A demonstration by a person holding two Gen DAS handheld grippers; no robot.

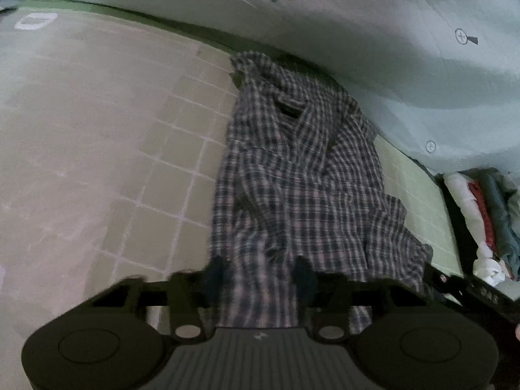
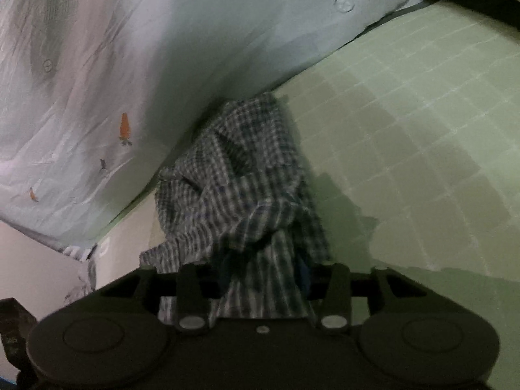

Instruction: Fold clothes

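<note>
L wrist: left gripper (image 1: 260,276) pinches plaid shirt (image 1: 292,178) hem at 6 o'clock; shirt runs to 12 over green grid mat (image 1: 162,149). Clothes pile (image 1: 487,214) at 3.
R wrist: right gripper (image 2: 265,276) pinches bunched shirt (image 2: 240,178); carrot-print sheet (image 2: 130,65) at 10.

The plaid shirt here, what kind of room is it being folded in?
Probably a home bedroom or laundry corner. The plaid shirt lies on a green gridded mat, beside a carrot-print sheet, with a pile of other clothes nearby.
</note>
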